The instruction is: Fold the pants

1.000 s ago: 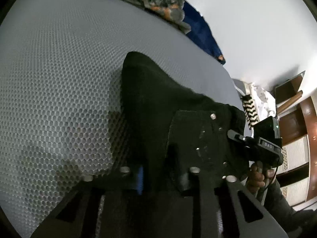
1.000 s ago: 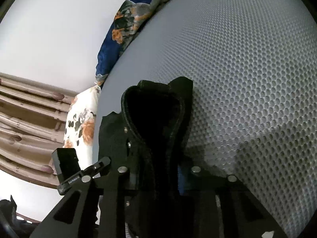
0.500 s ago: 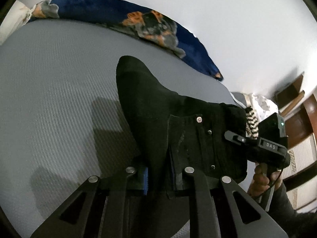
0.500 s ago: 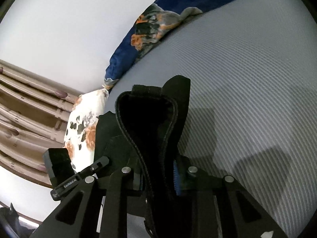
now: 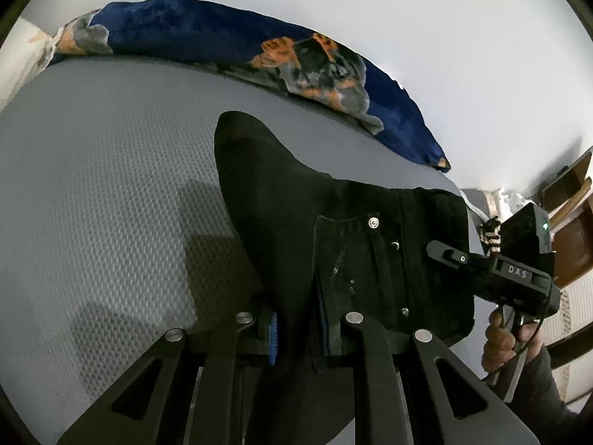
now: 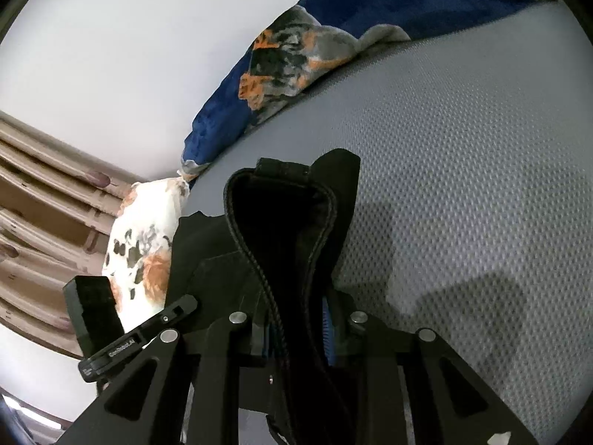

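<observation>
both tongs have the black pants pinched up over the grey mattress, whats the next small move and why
Probably carry the black pants forward and lower them flat onto the grey mattress. The left tongs and right tongs each clamp the cloth, which hangs bunched between them above bare mattress.

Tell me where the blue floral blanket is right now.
The blue floral blanket lies bunched along the far edge of the grey mattress against the white wall, beyond the black pants; the right wrist view shows it upper centre.
</observation>
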The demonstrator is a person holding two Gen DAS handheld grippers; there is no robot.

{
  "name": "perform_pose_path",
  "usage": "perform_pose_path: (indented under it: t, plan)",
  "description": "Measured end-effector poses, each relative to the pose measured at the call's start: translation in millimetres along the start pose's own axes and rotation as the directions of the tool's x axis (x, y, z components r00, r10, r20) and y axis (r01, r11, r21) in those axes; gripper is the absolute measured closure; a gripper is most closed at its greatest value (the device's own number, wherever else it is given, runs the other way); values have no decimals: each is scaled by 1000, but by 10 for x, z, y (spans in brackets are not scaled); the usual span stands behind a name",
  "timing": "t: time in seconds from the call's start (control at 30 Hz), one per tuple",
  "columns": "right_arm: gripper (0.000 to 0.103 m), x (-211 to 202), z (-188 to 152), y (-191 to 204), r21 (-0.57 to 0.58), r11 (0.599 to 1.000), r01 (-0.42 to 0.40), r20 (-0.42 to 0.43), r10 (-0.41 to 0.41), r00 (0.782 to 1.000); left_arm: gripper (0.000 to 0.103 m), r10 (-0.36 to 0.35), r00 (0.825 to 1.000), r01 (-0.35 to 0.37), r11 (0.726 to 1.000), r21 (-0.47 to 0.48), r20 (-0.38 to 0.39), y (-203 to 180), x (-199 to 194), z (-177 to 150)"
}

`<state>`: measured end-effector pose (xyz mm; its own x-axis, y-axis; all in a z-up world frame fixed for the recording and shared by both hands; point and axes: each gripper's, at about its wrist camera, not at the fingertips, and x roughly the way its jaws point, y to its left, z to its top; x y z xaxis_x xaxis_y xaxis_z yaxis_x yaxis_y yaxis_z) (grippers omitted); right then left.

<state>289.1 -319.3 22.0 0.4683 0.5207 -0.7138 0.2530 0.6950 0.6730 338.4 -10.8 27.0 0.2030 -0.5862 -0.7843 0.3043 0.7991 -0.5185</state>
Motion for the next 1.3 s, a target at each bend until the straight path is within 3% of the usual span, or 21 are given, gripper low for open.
perform_pose_path:
  t: [0.17, 0.27, 0.33, 0.43, 0.5, 0.7, 0.8, 1.0, 1.3]
  plan:
    - [83, 107, 67, -41, -12, 998, 60, 11, -60, 998, 86, 32, 999, -32, 999, 3, 4, 42, 138, 74]
    - [77, 203, 44, -85, -31, 986, 165, 22, -165, 986, 85, 65, 998, -65, 998, -9, -2, 109, 250, 83]
    - [68, 251, 18, -128, -36, 969, 244, 21, -243, 970, 82, 98, 995, -98, 995, -17, -17, 170, 330, 62]
    - [55, 250, -51, -148, -67, 948, 310, 34, -308, 951, 65, 154, 988, -155, 988, -28, -32, 253, 405, -18]
    - [52, 235, -126, -140, -100, 930, 355, 34, -353, 935, 59, 177, 983, -178, 984, -27, -42, 282, 432, -87]
    - [48, 64, -376, -87, -139, 903, 406, 74, -399, 914, 50, 233, 972, -233, 972, -10, -37, 235, 334, -294]
    - [40, -77, -516, 68, -180, 867, 464, 140, -444, 885, 48, 278, 960, -277, 961, 12, -23, 166, 238, -399]
    - [28, -355, -847, 372, -233, 823, 518, 251, -464, 850, 46, 353, 935, -353, 935, 4, 9, 42, -8, -658]
    - [16, -557, -1338, 778, -260, 816, 517, 318, -433, 844, 38, 455, 885, -461, 885, 61, 99, -319, -401, -1136]
